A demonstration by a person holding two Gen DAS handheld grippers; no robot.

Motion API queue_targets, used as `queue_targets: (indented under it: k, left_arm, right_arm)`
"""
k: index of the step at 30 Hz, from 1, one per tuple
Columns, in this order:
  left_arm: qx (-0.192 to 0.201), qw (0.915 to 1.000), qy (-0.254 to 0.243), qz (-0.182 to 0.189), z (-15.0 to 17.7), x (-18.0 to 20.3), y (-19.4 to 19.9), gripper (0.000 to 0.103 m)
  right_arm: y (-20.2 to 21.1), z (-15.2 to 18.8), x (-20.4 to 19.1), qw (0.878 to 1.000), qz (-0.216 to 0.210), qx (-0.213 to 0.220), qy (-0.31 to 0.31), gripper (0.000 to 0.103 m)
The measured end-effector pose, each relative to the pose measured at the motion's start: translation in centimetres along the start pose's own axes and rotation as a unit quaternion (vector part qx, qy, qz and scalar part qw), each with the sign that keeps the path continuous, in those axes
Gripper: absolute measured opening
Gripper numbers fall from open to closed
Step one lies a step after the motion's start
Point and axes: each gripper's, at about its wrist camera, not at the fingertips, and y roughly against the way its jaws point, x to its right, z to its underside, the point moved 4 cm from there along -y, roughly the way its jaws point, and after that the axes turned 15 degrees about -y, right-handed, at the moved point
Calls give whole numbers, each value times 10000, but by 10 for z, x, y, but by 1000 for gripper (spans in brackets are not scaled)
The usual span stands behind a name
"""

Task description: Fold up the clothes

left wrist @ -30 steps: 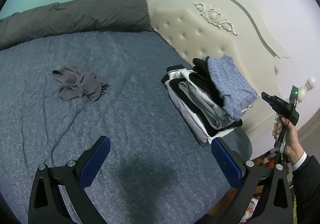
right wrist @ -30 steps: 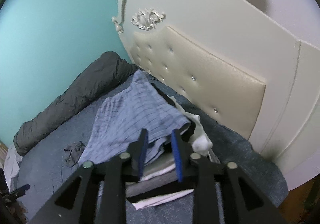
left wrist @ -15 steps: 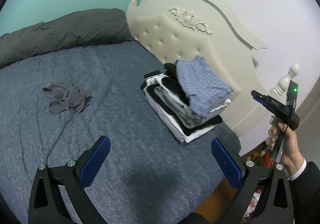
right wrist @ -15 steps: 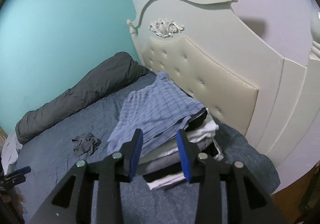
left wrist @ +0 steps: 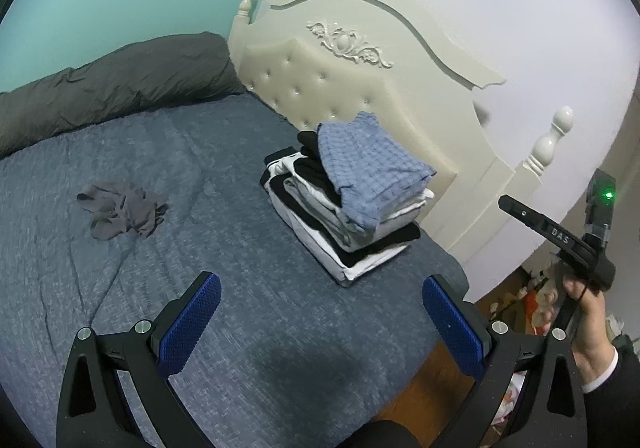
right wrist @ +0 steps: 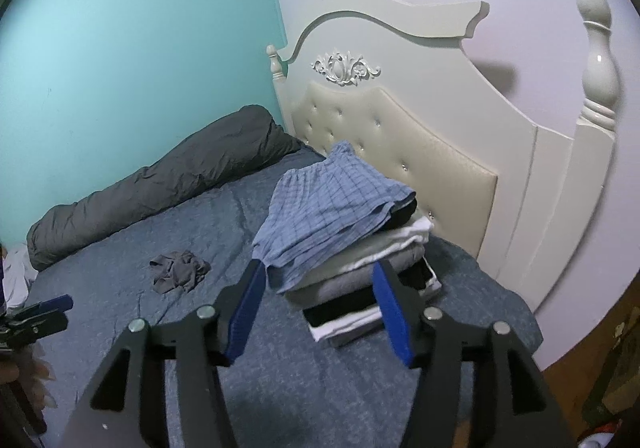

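A stack of folded clothes lies on the bed beside the headboard, with a blue checked garment on top. A crumpled grey garment lies loose further out on the blue bedspread. My left gripper hovers over the bed, open wide and empty, short of the stack. My right gripper sits back from the stack; its jaws are opening and nothing is between the pads. In the left wrist view a hand holds the right gripper at the right edge.
A rolled dark grey duvet lies along the teal wall. The cream tufted headboard stands behind the stack. The bed's edge and wooden floor are below right. Clutter sits on the floor at far right.
Both grippers have drawn back from the stack, which now looks smaller. The right jaws have spread from nearly shut around the blue garment's edge to well apart, leaving it on the stack.
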Motion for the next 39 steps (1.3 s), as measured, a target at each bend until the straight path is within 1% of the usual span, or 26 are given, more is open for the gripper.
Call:
queue_targets:
  k: [11, 13, 16, 21, 29, 33, 35, 37, 39]
  left_arm:
    - [94, 9998, -182, 36, 13, 23, 12, 103]
    - [90, 9997, -206, 58, 17, 26, 14, 103]
    - [87, 9996, -247, 73, 23, 30, 17, 103]
    - [70, 9993, -361, -21, 30, 37, 24, 103]
    - [115, 9986, -521, -57, 43, 50, 37, 103]
    - [111, 9982, -590, -76, 49, 55, 42, 103]
    - [103, 9978, -642, -160, 52, 57, 45, 103]
    - [103, 9974, -673, -253, 54, 59, 47, 103]
    - [101, 9974, -646, -288, 57, 59, 49, 103]
  right_arm:
    - [40, 39, -12, 9998, 162, 33, -60, 62]
    - [47, 46, -14, 9998, 171, 49, -67, 67]
    - [57, 57, -17, 9998, 181, 85, -67, 71]
    - [68, 72, -22, 9998, 209, 62, -47, 74]
    - [92, 88, -32, 9994, 218, 254, 67, 77]
    - [98, 97, -37, 9996, 172, 197, 91, 78]
    - [100, 102, -37, 9996, 180, 203, 93, 79]
    - [103, 108, -38, 9996, 191, 192, 95, 83]
    - [103, 112, -39, 9997, 186, 155, 88, 84]
